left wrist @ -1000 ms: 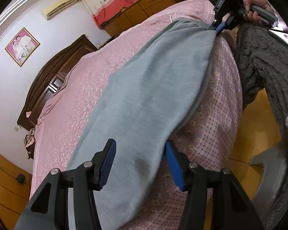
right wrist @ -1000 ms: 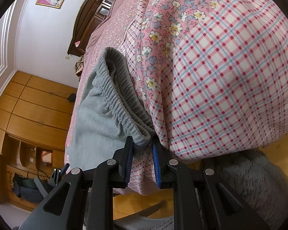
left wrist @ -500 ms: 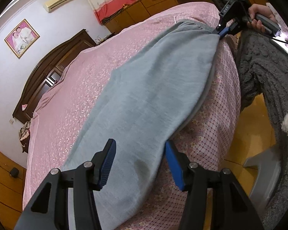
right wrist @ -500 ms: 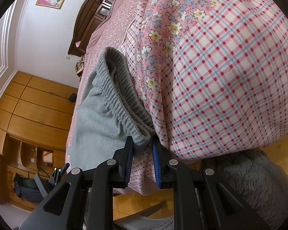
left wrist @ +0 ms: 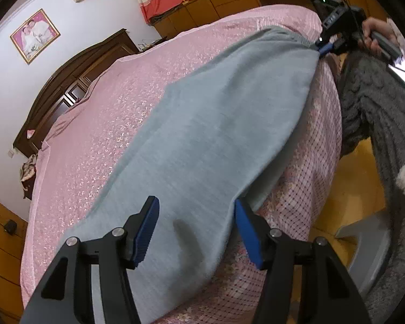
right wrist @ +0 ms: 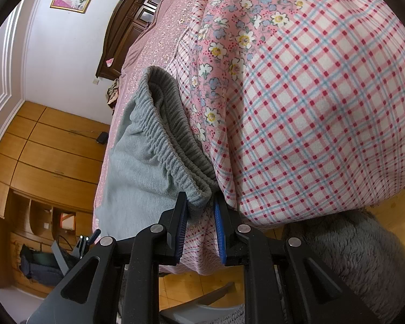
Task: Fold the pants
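Grey pants [left wrist: 216,135] lie lengthwise along the near edge of a pink bed [left wrist: 100,124]. My left gripper [left wrist: 197,226] is open, hovering over the leg end with nothing between its blue pads. My right gripper [right wrist: 201,210] is shut on the corner of the elastic waistband [right wrist: 172,156]; it also shows far off in the left wrist view [left wrist: 324,48], pinching the waistband corner.
A plaid and floral quilt [right wrist: 310,102] bulges beside the waistband and hangs over the bed side [left wrist: 305,178]. A dark wooden headboard [left wrist: 67,81] is at the far end. A grey stool [left wrist: 364,243] stands on the yellow floor. My grey fleece clothing [left wrist: 378,102] is at right.
The left gripper has shifted a little along the pant leg and stays open. The right gripper keeps its hold on the waistband, nearly still.
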`<state>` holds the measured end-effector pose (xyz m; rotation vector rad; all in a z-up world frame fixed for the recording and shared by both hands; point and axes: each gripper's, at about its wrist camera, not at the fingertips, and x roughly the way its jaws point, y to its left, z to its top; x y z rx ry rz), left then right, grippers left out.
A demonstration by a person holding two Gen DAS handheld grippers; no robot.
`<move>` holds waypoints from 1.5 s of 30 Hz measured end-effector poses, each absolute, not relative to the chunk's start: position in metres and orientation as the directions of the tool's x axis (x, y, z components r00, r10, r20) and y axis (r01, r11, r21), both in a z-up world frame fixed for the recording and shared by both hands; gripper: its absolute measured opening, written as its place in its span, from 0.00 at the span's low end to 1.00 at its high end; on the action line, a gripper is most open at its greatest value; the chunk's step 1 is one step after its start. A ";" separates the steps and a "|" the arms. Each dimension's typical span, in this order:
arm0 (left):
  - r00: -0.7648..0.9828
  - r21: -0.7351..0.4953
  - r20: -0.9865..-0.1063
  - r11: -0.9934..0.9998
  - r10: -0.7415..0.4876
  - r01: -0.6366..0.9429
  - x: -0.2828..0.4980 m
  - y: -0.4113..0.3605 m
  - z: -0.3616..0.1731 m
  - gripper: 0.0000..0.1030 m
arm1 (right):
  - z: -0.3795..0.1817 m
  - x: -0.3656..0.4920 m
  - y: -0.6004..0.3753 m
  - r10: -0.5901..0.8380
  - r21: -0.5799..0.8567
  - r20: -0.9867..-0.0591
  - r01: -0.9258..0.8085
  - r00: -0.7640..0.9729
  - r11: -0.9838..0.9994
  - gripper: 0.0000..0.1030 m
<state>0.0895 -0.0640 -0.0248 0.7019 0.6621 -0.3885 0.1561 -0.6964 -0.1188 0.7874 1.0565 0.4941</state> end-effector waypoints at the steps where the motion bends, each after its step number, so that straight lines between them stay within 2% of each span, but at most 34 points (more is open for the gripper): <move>1: 0.732 0.471 -0.673 0.700 -0.108 0.537 0.088 -0.067 -0.027 0.59 | -0.118 0.156 -0.697 0.698 0.772 -0.577 0.005 0.425 0.636 0.18; 11: 0.805 0.662 -0.586 0.518 -0.095 0.543 0.054 -0.107 -0.067 0.59 | -0.121 0.155 -0.697 0.701 0.775 -0.574 0.004 0.423 0.632 0.18; 12: 0.806 0.667 -0.584 0.510 -0.095 0.543 0.054 -0.108 -0.068 0.49 | -0.122 0.155 -0.696 0.702 0.776 -0.573 0.004 0.423 0.631 0.18; 13: 0.806 0.669 -0.585 0.506 -0.093 0.544 0.054 -0.109 -0.070 0.18 | -0.121 0.155 -0.696 0.701 0.775 -0.574 0.004 0.423 0.632 0.18; 14: 0.809 0.674 -0.582 0.511 -0.076 0.533 0.056 -0.108 -0.070 0.04 | -0.121 0.155 -0.696 0.702 0.775 -0.573 0.003 0.423 0.632 0.18; 21: 0.829 0.719 -0.554 0.459 -0.074 0.522 0.050 -0.109 -0.065 0.04 | -0.122 0.154 -0.697 0.704 0.778 -0.569 -0.001 0.426 0.629 0.18; 27: 0.818 0.724 -0.572 0.435 -0.056 0.536 0.052 -0.111 -0.073 0.05 | -0.125 0.153 -0.697 0.708 0.783 -0.562 -0.002 0.429 0.623 0.18; 30: 0.827 0.755 -0.562 0.395 -0.022 0.524 0.053 -0.114 -0.090 0.07 | -0.126 0.152 -0.697 0.709 0.784 -0.561 -0.001 0.429 0.621 0.18; 33: 0.832 0.760 -0.555 0.397 -0.014 0.514 0.051 -0.116 -0.094 0.12 | -0.127 0.152 -0.697 0.715 0.791 -0.553 -0.001 0.428 0.612 0.24; 35: 0.818 0.739 -0.574 0.421 -0.013 0.526 0.052 -0.113 -0.090 0.21 | -0.124 0.152 -0.698 0.705 0.777 -0.566 -0.009 0.427 0.629 0.33; 36: 0.809 0.722 -0.587 0.441 -0.015 0.533 0.052 -0.110 -0.086 0.31 | -0.120 0.151 -0.696 0.692 0.758 -0.585 -0.020 0.423 0.652 0.36; 37: 0.801 0.705 -0.598 0.463 -0.019 0.538 0.052 -0.108 -0.082 0.42 | -0.112 0.149 -0.692 0.662 0.715 -0.622 -0.041 0.418 0.698 0.43; 38: 0.793 0.682 -0.608 0.495 -0.027 0.539 0.052 -0.102 -0.075 0.46 | -0.105 0.146 -0.689 0.632 0.673 -0.654 -0.060 0.416 0.737 0.56; 39: 0.789 0.659 -0.613 0.528 -0.037 0.536 0.051 -0.097 -0.066 0.50 | -0.094 0.143 -0.683 0.567 0.594 -0.709 -0.080 0.419 0.801 0.66; 40: 0.786 0.636 -0.616 0.561 -0.045 0.530 0.051 -0.089 -0.057 0.51 | -0.081 0.140 -0.676 0.477 0.487 -0.765 -0.095 0.433 0.868 0.81; 42: 0.774 0.568 -0.630 0.644 -0.062 0.513 0.053 -0.068 -0.036 0.55 | -0.057 0.134 -0.661 0.327 0.301 -0.822 -0.131 0.467 0.945 0.82; 45: 0.774 0.472 -0.630 0.758 -0.066 0.449 0.057 -0.027 -0.009 0.68 | -0.021 0.127 -0.630 0.186 0.115 -0.837 -0.166 0.515 0.979 0.82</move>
